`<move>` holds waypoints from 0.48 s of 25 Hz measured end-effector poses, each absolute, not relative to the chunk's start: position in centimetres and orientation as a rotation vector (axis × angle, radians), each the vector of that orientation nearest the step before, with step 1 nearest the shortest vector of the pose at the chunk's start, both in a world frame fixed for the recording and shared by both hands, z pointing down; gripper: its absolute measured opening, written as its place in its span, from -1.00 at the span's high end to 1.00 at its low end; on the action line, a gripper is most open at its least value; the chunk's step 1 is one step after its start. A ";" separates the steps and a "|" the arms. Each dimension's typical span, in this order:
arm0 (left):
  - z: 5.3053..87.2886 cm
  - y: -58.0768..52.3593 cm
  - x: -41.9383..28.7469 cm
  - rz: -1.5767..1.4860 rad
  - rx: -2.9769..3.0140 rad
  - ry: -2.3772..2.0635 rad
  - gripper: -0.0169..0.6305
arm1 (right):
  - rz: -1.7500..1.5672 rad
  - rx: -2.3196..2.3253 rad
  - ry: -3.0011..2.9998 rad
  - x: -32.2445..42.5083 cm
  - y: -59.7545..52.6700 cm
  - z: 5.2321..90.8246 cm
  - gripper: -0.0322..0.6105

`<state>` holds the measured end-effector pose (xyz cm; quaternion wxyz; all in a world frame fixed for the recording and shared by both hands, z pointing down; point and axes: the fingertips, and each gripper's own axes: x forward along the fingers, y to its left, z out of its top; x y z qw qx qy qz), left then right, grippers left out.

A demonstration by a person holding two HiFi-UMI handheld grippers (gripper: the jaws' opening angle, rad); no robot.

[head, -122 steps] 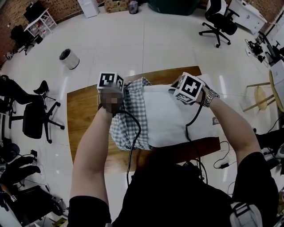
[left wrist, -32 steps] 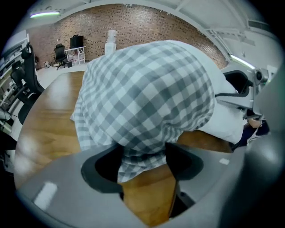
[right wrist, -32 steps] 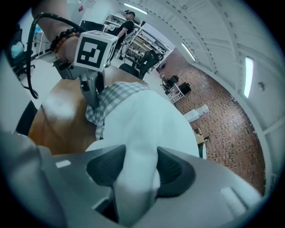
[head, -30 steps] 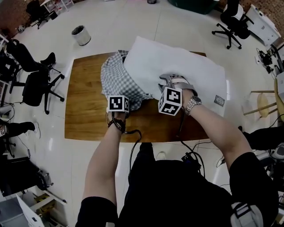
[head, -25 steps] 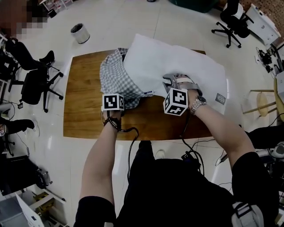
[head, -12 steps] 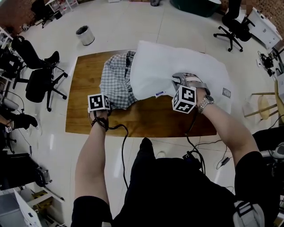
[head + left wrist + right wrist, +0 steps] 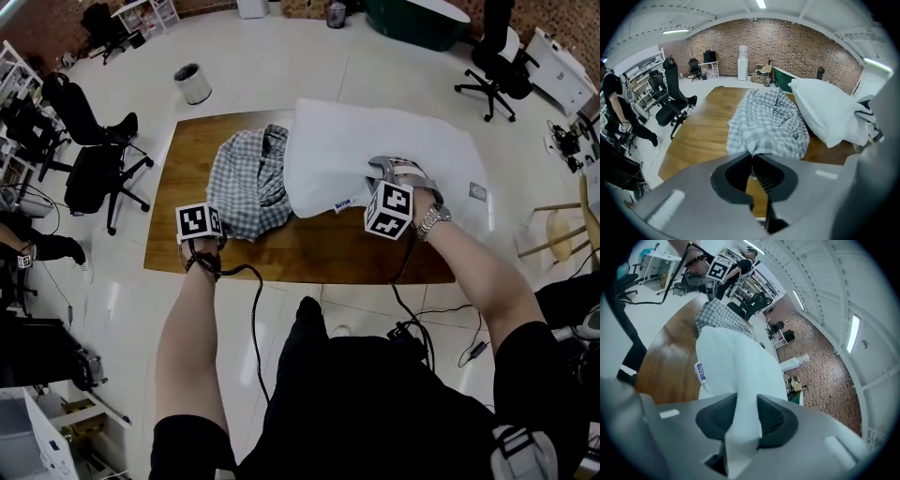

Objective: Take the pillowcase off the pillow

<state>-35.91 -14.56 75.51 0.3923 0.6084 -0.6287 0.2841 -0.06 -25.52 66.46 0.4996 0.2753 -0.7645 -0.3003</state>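
Left gripper (image 7: pixel 752 155) jaws are closed, pinching the near edge of the pillowcase (image 7: pixel 764 126); it lies crumpled, grey-and-white checked, on the table (image 7: pixel 309 253) just beside the bare white pillow (image 7: pixel 736 362); right gripper (image 7: pixel 747 401) jaws, just opening wider, press a pillow fold.

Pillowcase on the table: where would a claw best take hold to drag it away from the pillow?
Probably the pillowcase by its near-left hem, coming from that side: there the cloth thins to a loose edge on the table, farthest from the pillow against its right side. The left claw pinches there.
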 end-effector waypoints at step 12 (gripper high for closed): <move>73.2 -8.3 -33.2 0.672 1.591 -1.652 0.45 | -0.729 0.728 -1.953 1.2 -18.5 63.3 0.40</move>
